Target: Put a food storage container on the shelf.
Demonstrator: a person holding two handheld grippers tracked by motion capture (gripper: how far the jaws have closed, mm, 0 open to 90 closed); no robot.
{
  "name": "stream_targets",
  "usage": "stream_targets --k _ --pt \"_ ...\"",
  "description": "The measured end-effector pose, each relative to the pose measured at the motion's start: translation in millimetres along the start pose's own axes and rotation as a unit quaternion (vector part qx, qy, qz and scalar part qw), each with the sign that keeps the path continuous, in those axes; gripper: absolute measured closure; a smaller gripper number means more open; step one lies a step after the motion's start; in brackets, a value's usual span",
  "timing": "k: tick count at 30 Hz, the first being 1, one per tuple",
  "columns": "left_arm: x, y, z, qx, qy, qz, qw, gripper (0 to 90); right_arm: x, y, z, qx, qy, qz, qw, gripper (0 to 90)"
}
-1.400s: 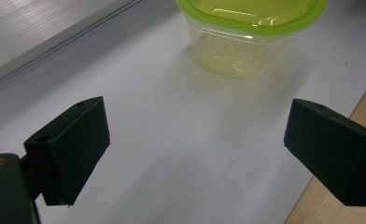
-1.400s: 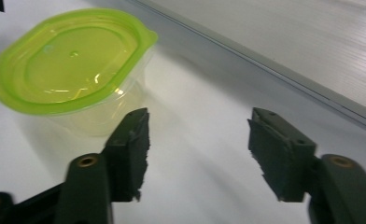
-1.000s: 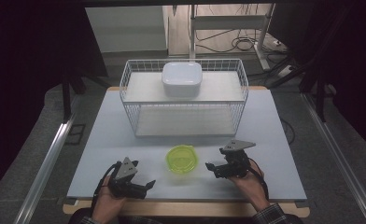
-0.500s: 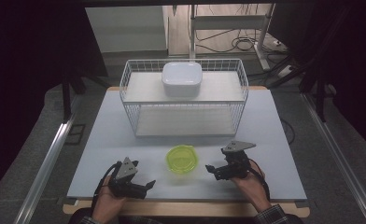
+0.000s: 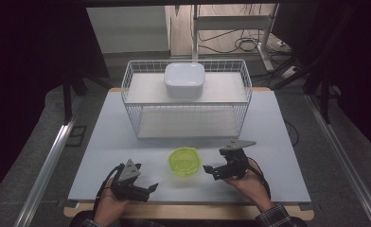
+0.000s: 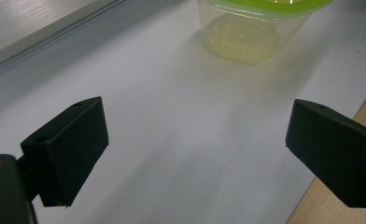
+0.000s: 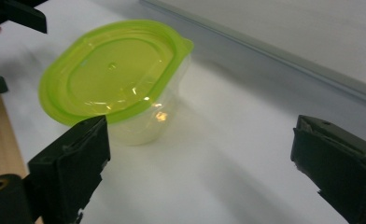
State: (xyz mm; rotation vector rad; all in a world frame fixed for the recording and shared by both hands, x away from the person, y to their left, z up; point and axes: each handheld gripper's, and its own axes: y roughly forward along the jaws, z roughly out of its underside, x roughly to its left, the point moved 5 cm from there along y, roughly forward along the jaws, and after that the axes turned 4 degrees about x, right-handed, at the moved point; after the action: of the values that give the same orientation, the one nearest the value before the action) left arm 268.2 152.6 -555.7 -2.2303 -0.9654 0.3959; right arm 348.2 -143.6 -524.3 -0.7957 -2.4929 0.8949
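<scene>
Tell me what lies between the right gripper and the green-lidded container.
Nothing: in the right gripper view, bare white table separates the open right gripper from the container. The high view shows the same bare gap.

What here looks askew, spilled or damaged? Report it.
Nothing stands out. The green-lidded container sits upright on the table with its lid seated flat, the white box rests squarely on the wire rack, and no spill shows.
</scene>
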Motion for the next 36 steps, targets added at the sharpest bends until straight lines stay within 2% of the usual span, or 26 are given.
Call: stream_targets --k 6,9,13,15,20,24,28,32,34,36 --pt "-0.3 1.3 0.2 0.002 -0.001 0.002 1.0000 5.6 0.2 2.8 -8.2 0.011 0.028 -0.023 0.9993 14.0" --pt "-0.5 1.8 0.3 0.003 0.000 0.001 1.0000 5.6 -0.3 3.9 -12.2 0.012 0.044 -0.040 0.9982 22.6" --pt "-0.2 2.4 0.4 0.004 0.000 0.002 1.0000 5.6 -1.7 7.0 -16.8 0.015 0.057 -0.044 0.9973 33.7" --pt "-0.3 2.8 0.5 0.005 0.000 0.002 1.0000 5.6 -2.9 8.9 -17.8 0.016 0.072 -0.055 0.9958 39.5" --pt "-0.9 3.4 0.6 0.007 0.002 0.002 1.0000 5.6 -4.7 13.5 -23.4 0.009 0.130 -0.104 0.9860 50.5" --pt "-0.9 3.2 0.7 0.007 0.003 0.002 1.0000 5.6 -4.5 21.3 -28.8 0.017 0.147 -0.111 0.9828 55.6" --pt "-0.9 3.0 0.8 0.008 0.004 0.002 1.0000 5.7 -4.8 31.9 -29.6 0.030 0.174 -0.128 0.9759 60.8" --pt "-1.4 3.3 0.8 0.008 0.006 0.004 0.9999 5.6 -3.3 37.8 -28.5 0.040 0.190 -0.136 0.9715 69.1" --pt "-1.5 3.5 1.0 0.009 0.007 0.004 0.9999 5.7 -3.7 38.4 -27.9 0.040 0.204 -0.142 0.9677 77.4" --pt "-1.3 3.4 1.1 0.010 0.007 0.002 0.9999 5.7 -4.6 38.4 -27.2 0.041 0.217 -0.156 0.9627 80.5"
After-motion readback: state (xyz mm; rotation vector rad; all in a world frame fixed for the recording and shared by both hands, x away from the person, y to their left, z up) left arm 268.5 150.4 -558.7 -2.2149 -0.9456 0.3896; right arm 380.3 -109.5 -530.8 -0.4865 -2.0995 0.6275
